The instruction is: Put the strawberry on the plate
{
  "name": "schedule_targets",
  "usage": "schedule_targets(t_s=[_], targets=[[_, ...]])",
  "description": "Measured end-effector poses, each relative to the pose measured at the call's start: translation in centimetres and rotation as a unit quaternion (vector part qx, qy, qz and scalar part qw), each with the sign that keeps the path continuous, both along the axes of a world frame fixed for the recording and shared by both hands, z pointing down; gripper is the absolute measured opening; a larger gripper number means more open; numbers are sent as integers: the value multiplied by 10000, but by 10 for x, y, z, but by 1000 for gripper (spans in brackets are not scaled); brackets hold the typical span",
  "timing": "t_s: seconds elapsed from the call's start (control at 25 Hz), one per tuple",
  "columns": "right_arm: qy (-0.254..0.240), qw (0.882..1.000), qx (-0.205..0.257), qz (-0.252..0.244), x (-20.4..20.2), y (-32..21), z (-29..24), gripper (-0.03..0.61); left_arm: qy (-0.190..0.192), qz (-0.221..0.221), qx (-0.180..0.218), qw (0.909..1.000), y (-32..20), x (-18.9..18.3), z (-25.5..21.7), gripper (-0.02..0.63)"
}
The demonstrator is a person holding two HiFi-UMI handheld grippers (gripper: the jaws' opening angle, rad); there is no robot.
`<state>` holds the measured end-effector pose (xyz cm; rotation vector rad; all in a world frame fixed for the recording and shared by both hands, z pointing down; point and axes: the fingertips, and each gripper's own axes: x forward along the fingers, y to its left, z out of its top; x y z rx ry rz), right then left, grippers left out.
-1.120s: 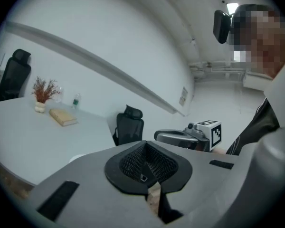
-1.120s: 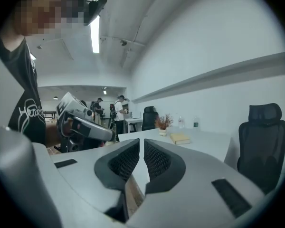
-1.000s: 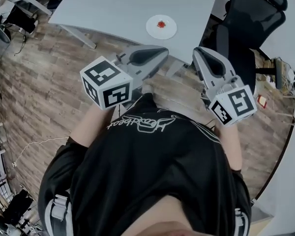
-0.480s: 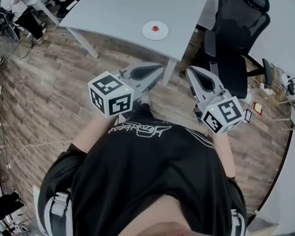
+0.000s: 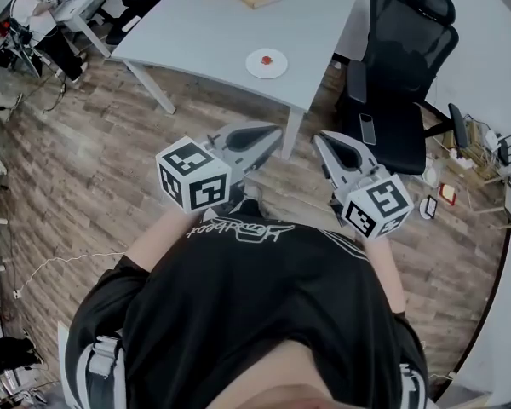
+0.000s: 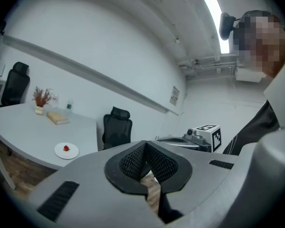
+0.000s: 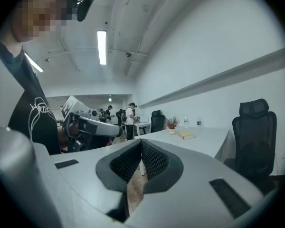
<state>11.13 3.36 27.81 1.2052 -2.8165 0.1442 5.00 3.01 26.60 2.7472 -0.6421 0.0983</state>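
Sitting mid-plate: strawberry [image 5: 267, 58] already on white plate [image 5: 254, 66], near front edge of table [image 5: 204, 24], twelve o'clock from person.
- Handling, by judgement: small, light, soft, bruises easily. Gentle pinch across widest flanks, away from tip.
- Left gripper [image 5: 277, 130]: six o'clock of plate, well apart from it. Jaws pressed together, nothing between.
- Right gripper [image 5: 319, 136]: five o'clock of plate. Likewise closed, empty.
- Black chair [image 5: 400, 58]: three o'clock of plate.
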Motion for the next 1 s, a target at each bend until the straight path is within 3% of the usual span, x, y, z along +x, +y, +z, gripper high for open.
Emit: schedule_targets(t_s=[0.52, 1.0], targets=[[-134, 9997, -88, 192, 1, 16, 4, 9, -46, 111, -14, 9999, 19, -5, 3, 6], [0, 9999, -156, 55, -14, 20, 14, 9, 31, -11, -53, 10000, 21, -17, 11, 6]])
